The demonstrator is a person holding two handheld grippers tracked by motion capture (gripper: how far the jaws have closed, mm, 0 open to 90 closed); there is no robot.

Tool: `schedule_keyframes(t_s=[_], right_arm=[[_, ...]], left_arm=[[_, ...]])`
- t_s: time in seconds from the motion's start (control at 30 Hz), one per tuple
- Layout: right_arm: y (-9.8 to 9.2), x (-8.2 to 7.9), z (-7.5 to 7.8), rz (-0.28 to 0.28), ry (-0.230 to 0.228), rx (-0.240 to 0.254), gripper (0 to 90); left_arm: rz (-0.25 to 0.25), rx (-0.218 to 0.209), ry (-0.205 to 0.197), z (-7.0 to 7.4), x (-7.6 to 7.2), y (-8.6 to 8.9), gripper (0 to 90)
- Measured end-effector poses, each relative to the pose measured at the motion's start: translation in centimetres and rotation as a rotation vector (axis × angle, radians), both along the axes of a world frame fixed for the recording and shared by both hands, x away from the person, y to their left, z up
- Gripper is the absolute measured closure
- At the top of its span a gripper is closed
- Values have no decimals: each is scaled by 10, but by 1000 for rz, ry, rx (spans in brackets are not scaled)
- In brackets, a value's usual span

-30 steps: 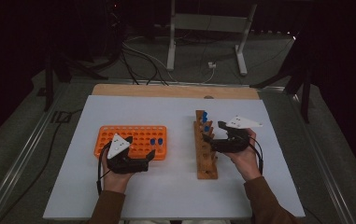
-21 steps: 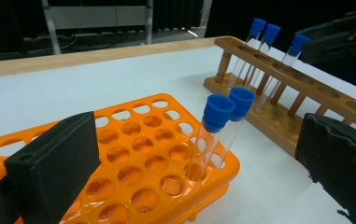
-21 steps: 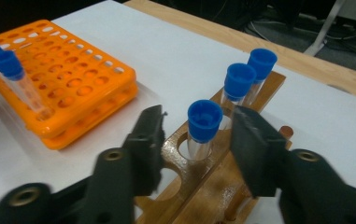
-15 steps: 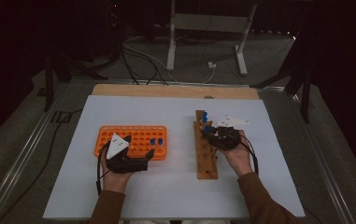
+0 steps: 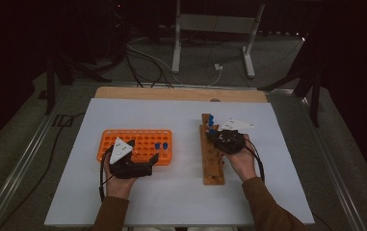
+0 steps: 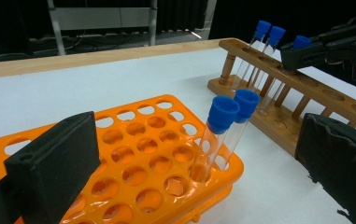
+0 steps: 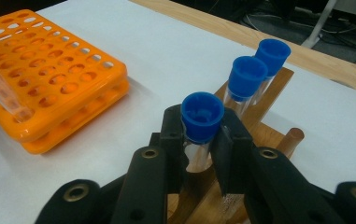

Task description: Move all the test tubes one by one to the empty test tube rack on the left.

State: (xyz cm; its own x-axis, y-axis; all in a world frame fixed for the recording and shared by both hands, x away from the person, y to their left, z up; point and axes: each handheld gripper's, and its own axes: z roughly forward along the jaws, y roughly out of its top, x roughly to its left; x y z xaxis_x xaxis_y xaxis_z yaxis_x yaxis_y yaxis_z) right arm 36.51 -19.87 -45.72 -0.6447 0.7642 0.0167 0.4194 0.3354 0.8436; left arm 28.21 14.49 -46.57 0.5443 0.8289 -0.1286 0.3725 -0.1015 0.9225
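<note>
White table point(image 5: 181, 202), two racks, five blue-capped tubes, two grippers

Brown sleeves; each black tool point(image 5: 225, 137) carries a grey three-cornered plate, a trailing black cable and round screws.

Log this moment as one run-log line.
right hand-held gripper: just closed on tube in wooden rack | left hand-held gripper: open at orange rack | orange rack: two tubes

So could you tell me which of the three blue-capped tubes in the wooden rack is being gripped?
The nearest tube: the right gripper has shut on it just below its cap, while the other two stand free behind.
</note>
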Motion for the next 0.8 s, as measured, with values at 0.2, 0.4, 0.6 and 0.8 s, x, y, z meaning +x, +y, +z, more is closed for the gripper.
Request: schedule_keyframes(t_s=[0.2, 0.4, 0.6, 0.8], right_arm=[[-1, -1, 1, -1, 3, -5, 762], [-2, -3, 6, 2, -5, 7, 762], [-3, -6, 12, 10, -9, 19, 762], [-3, -7, 19, 11, -15, 17, 762]], left_arm=[[0, -2, 0, 0, 0, 0, 8], [0, -2, -1, 0, 0, 0, 8], [-1, -2, 0, 0, 0, -1, 8], [-2, -3, 1, 0, 0, -1, 8]])
